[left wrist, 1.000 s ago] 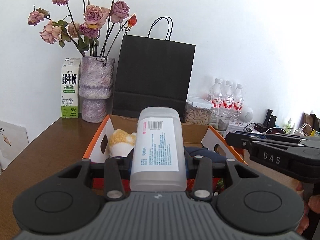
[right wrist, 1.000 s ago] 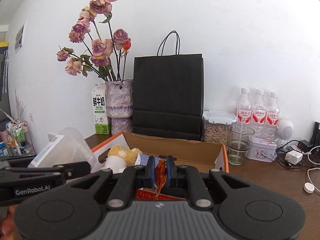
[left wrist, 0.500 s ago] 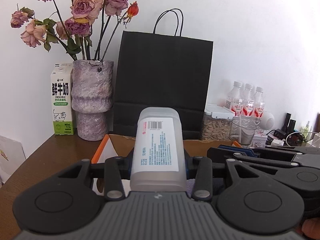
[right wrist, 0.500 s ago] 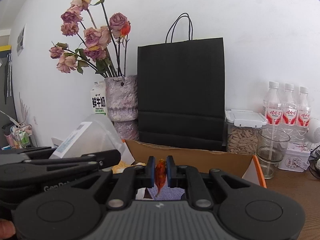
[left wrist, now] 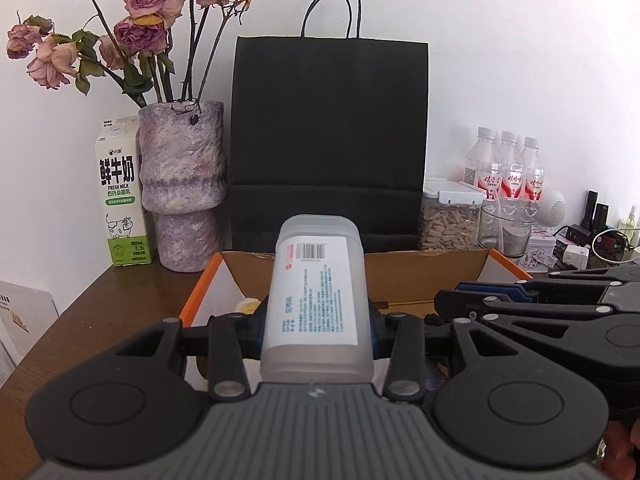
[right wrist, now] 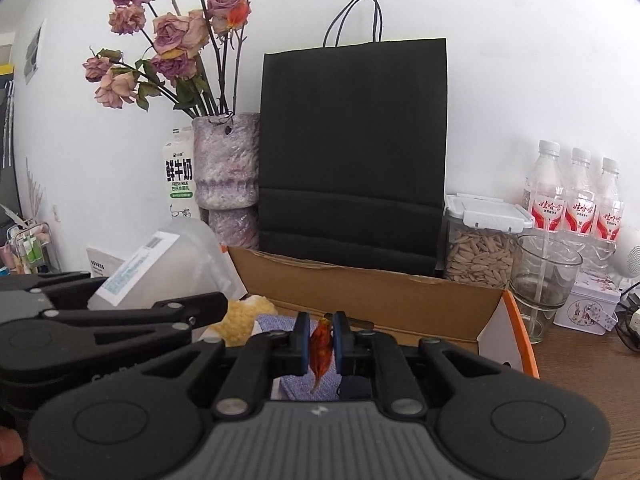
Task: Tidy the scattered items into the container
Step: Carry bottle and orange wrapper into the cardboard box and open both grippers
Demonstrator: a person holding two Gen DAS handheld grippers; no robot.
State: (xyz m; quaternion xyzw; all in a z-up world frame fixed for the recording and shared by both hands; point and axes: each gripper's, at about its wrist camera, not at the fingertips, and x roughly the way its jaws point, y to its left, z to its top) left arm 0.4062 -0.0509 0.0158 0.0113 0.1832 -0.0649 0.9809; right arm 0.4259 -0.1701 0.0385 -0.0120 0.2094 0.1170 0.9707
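Left gripper (left wrist: 316, 320) clamps bottle (left wrist: 318, 292); right gripper (right wrist: 320, 344) pinches orange wrapper (right wrist: 321, 346).
Both over box (right wrist: 372, 300), some items inside; release pending.

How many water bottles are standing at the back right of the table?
3, upright in one row against the wall behind the seed jar and glass: left bottle, middle bottle, right bottle. More could hide behind them.

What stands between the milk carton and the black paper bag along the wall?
A mottled purple vase of dried roses stands between the milk carton and the black paper bag, touching or nearly touching both; both wrist views show it.
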